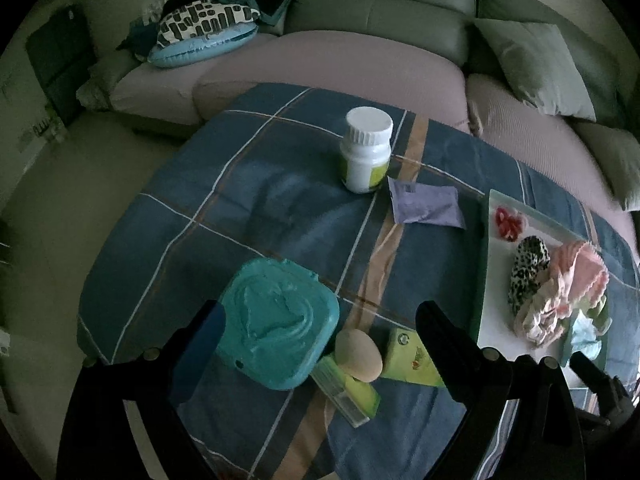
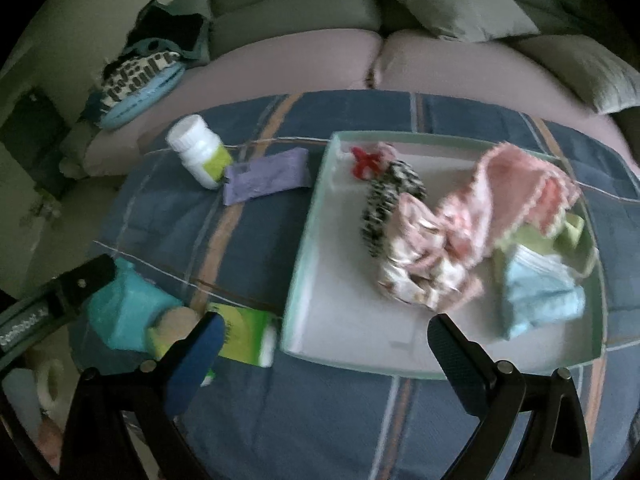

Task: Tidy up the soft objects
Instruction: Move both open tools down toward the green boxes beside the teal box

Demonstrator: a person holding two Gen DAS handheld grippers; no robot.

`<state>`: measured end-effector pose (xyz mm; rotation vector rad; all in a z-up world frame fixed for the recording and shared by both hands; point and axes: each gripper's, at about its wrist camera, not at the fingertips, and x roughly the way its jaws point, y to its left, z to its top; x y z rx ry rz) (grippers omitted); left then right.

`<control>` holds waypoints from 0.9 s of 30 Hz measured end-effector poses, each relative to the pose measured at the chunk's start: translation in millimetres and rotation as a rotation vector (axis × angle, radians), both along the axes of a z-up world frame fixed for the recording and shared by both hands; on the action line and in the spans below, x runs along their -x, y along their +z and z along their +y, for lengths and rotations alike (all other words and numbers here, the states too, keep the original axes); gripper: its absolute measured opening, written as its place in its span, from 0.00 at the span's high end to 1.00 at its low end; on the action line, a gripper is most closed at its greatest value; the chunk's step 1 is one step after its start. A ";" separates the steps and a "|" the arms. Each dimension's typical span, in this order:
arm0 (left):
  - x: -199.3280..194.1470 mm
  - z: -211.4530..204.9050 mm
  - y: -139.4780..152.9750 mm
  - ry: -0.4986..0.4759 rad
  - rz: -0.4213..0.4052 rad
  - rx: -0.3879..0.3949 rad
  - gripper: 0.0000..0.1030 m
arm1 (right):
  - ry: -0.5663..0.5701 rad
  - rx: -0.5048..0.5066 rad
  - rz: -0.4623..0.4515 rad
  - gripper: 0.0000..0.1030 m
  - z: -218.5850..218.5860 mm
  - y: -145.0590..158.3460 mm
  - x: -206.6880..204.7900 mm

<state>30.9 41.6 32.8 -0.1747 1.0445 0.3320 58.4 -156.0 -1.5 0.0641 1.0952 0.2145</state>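
A: Where are the soft things?
B: The leopard scrunchie, pink cloth and blue cloth lie in the tray.
A: And the claws?
B: The left gripper and right gripper are both spread, holding nothing. The beige sponge is outside the tray, perhaps touching the teal lid.

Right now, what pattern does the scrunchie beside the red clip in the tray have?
Black-and-white leopard-like spots on the fabric scrunchie; the left wrist view shows it best.
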 end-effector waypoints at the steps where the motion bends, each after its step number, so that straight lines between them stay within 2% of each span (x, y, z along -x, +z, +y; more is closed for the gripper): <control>1: 1.1 -2.1 -0.7 -0.001 0.001 -0.001 0.07 | -0.007 0.012 0.000 0.00 -2.3 -0.1 -0.1; 9: 13.6 -14.7 -10.4 -0.031 0.017 0.022 0.07 | -0.016 0.114 -0.007 0.00 -6.7 -2.6 -0.5; 20: 27.7 -11.5 -21.2 -0.001 0.025 0.089 0.07 | -0.070 0.066 0.038 0.00 -27.1 -10.3 2.3; 24: 35.2 1.0 -33.6 0.076 0.031 0.177 0.07 | -0.028 0.036 0.021 0.00 -20.9 -6.7 4.2; 27: 36.7 -0.1 -43.2 0.086 0.061 0.149 0.07 | 0.010 0.033 0.031 0.01 -12.0 -10.9 4.4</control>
